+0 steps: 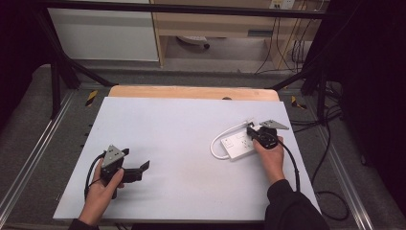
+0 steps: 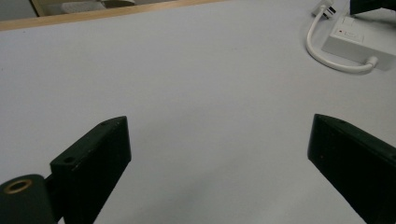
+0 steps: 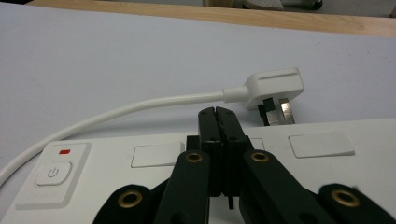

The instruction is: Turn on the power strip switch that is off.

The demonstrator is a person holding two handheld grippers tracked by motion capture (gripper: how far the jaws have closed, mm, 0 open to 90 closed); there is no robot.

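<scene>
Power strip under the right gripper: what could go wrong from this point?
1. The right gripper is shut over the power strip; pressing there off-centre could slide or tip it, since the open left gripper rests far away.
2. The plug lies loose just beyond the jaw tips, prongs exposed; a forward push might knock it.
3. The looped cable may drag or snag if the strip moves.

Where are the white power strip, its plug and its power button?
Power strip (image 1: 239, 145): high view, on its top face.
Plug (image 3: 274, 86): right gripper view, on its white body.
Power button (image 3: 54, 173): right gripper view, on the button's middle.
</scene>
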